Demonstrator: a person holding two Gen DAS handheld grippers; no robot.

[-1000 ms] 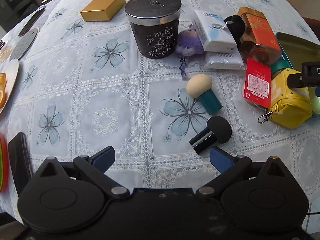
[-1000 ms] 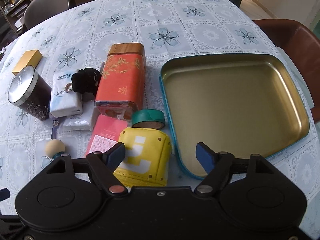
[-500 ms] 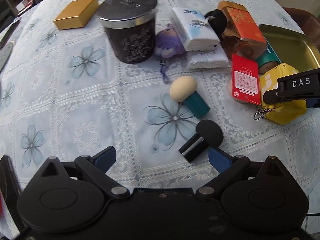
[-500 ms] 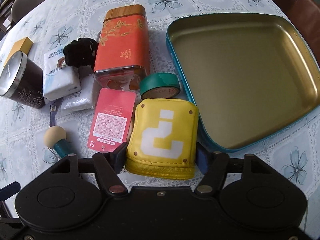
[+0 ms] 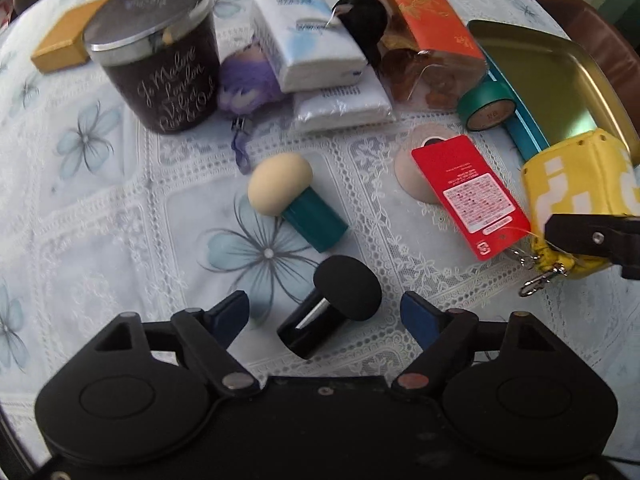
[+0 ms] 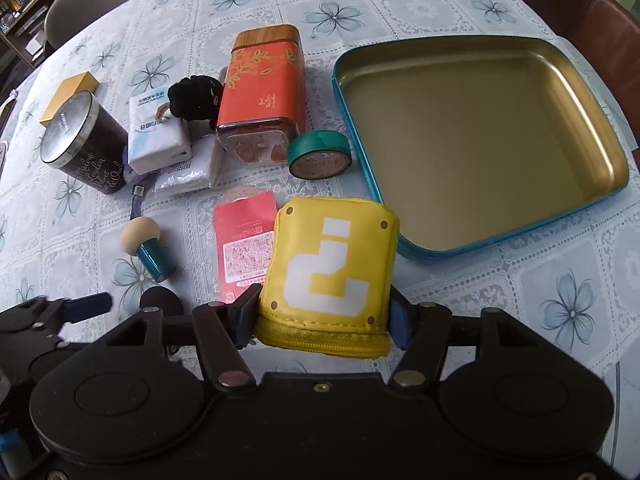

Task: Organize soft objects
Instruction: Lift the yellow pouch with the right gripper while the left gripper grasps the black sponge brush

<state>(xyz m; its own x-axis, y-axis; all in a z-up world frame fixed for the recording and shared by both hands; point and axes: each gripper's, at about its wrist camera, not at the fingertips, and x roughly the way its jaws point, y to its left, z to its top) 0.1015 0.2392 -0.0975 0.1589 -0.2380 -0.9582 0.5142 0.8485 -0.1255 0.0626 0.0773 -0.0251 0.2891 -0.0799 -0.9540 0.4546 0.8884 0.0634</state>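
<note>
Pictured over lace floral tablecloth (image 5: 100,216): left gripper (image 5: 324,314), blue pads apart, closing w/ black sponge applicator (image 5: 330,308) lying between, untouched. Cream sponge w/ teal handle (image 5: 292,200) just beyond. At right, yellow pouch (image 5: 576,184) beside gold tray (image 5: 560,80), red tag (image 5: 472,192) attached; black bar crossed pouch front.

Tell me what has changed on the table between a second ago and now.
The right gripper has moved onto the yellow pouch, and its jaws have just been closing, now pinching the pouch's sides. The left gripper has come down around the black sponge applicator, its jaws closing but not yet touching it. The gold tray, candle jar and tissue packs stayed put.
</note>
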